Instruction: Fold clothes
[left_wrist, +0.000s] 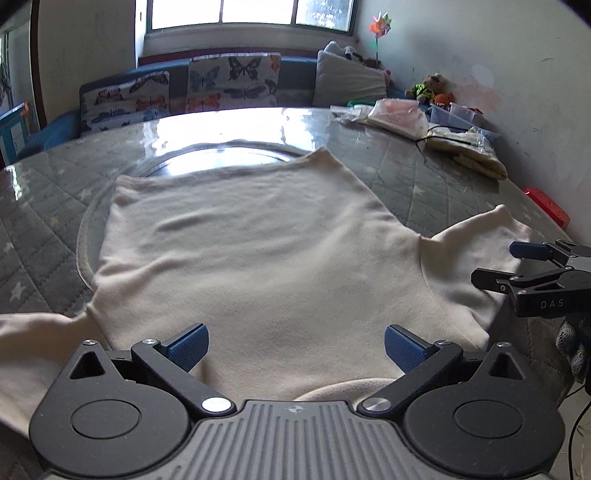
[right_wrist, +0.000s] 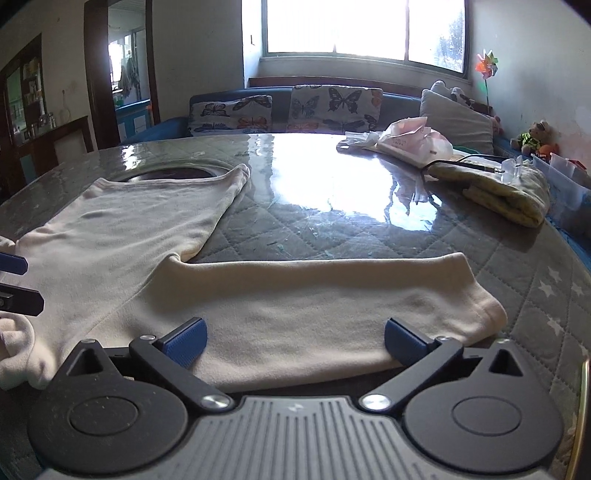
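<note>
**Cream shirt spread flat, both grippers released above it**

The table (right_wrist: 332, 229) has a wide bare stretch of quilted, glossy cover beyond the right sleeve (right_wrist: 332, 295). Along its far right edge lie a folded yellowish cloth (right_wrist: 509, 195), plastic bags (right_wrist: 410, 142) and a clear box (left_wrist: 454, 114); a red block (left_wrist: 546, 206) sits near the right rim.

Window glare washes out the middle of the table. The shirt's collar end is cut off by the left gripper's body, and the left sleeve (left_wrist: 33, 350) runs out of view.

The cream shirt (left_wrist: 258, 251) lies flat in the table's near half, hem away, faintly rippled. The right sleeve reaches straight out sideways. The left gripper (left_wrist: 295, 349) hangs over the chest, jaws spread wide with nothing between them. The right gripper (right_wrist: 295, 341) is over the right sleeve, likewise released and gripping nothing.
</note>
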